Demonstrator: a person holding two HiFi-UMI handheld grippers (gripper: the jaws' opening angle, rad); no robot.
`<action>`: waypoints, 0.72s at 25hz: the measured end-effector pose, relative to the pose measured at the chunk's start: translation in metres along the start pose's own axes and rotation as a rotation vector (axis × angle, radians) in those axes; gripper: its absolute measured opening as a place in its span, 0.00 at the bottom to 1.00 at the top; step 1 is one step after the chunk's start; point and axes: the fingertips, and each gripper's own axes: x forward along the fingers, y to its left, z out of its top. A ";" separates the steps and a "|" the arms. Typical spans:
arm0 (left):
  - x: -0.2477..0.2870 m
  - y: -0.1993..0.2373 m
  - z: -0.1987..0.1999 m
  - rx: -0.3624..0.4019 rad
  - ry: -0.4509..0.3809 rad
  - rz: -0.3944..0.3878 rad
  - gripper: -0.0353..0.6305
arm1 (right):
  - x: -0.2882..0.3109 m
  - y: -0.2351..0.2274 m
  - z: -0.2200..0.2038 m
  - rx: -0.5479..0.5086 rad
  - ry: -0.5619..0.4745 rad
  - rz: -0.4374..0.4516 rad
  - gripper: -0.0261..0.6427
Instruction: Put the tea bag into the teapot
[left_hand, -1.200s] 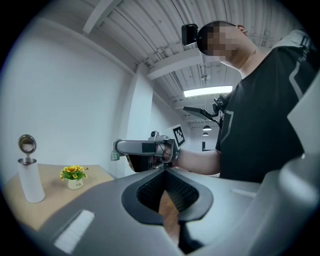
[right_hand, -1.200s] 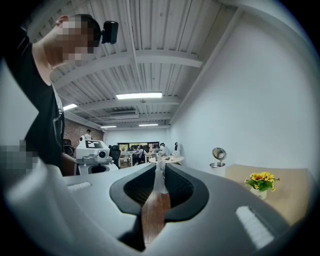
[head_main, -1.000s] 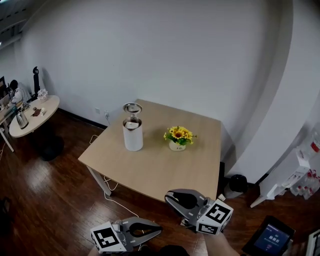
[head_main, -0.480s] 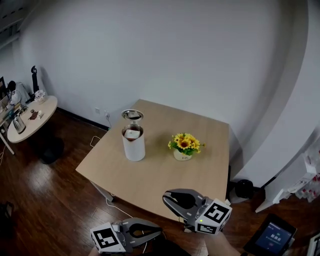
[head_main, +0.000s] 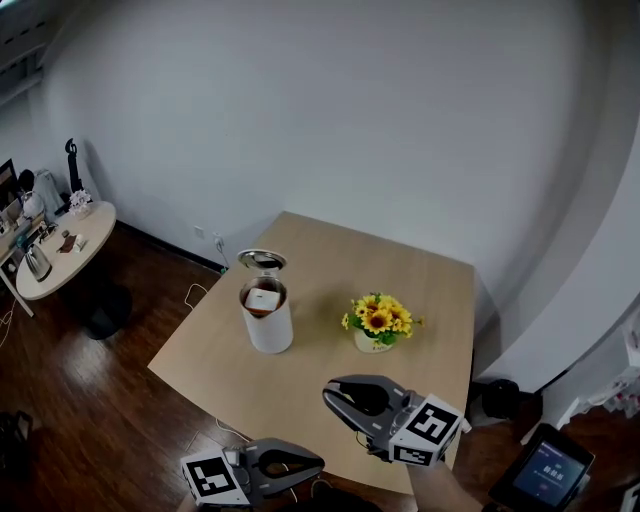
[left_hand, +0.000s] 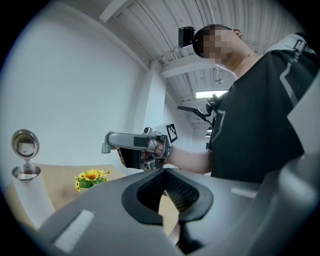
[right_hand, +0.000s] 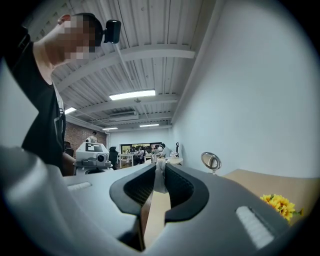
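Tea bag (right_hand: 159, 176) hangs pinched at the tips of the right gripper (head_main: 330, 394), whose jaws are drawn in to a narrow slit on it, over the worktop's (head_main: 330, 250) near edge. Left gripper (head_main: 319, 463) is closed on nothing, just off that same edge. Teapot (head_main: 267, 318), its lid (head_main: 262, 261) flipped up, stands by the left edge, well apart from both. The bag looks light, soft and easily torn. I judge a pinch at its top safest, letting the body dangle into the teapot's mouth.
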 end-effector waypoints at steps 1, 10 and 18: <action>0.001 0.008 0.000 -0.002 0.001 0.004 0.06 | 0.003 -0.006 0.000 0.000 0.003 0.007 0.12; 0.006 0.064 0.010 -0.009 0.011 0.026 0.06 | 0.029 -0.057 0.006 0.015 0.001 0.033 0.12; -0.022 0.126 0.018 -0.014 -0.041 0.030 0.06 | 0.067 -0.088 0.007 0.010 0.008 -0.021 0.12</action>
